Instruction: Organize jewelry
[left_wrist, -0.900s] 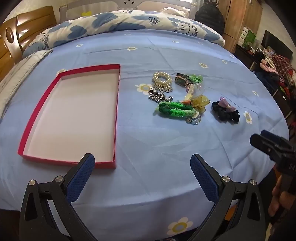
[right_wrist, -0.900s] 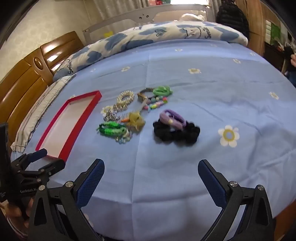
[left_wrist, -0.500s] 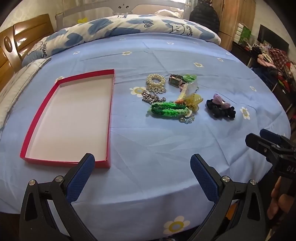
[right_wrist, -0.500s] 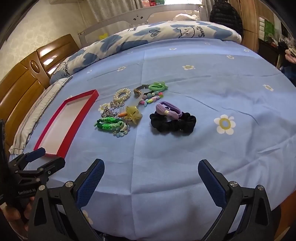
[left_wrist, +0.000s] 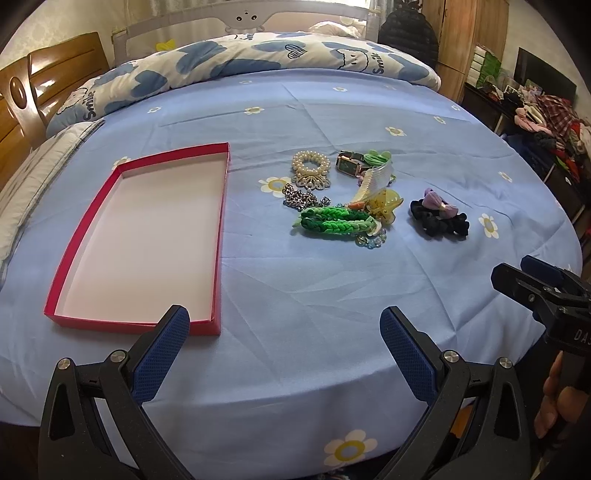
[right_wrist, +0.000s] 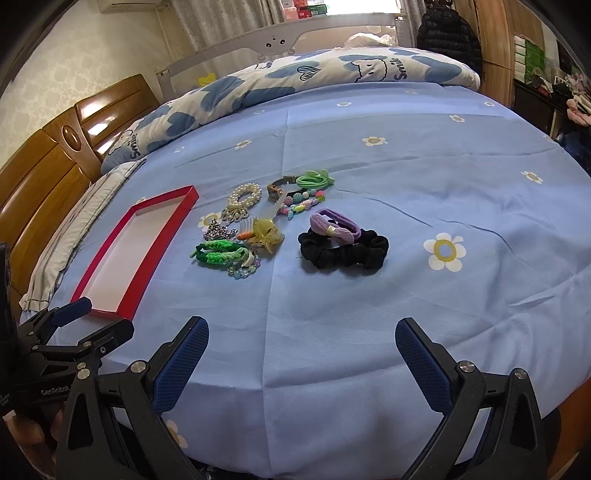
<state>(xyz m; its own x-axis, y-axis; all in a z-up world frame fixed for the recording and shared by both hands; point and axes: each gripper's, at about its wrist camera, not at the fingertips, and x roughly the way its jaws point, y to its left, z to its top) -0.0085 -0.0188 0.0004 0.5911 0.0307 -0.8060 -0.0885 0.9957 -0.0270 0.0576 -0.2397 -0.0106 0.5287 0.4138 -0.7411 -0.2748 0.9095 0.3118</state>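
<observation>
Had L gripper (left_wrist: 284, 325) and R gripper (right_wrist: 302, 336) both wide open, nothing held, above bed edge. Jewelry pile (left_wrist: 332, 195) lay mid-sheet, right of red box lid (left_wrist: 220, 236); black scrunchie (right_wrist: 343, 251) just beside pile.

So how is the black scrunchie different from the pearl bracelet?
The black scrunchie is dark, ruffled fabric; the pearl bracelet is a ring of shiny white beads. The scrunchie has a purple hair tie lying on it; the bracelet has nothing on top. The scrunchie lies far from the red box, the bracelet nearer to it. Both are loops lying flat on the blue sheet, outside the box.
</observation>
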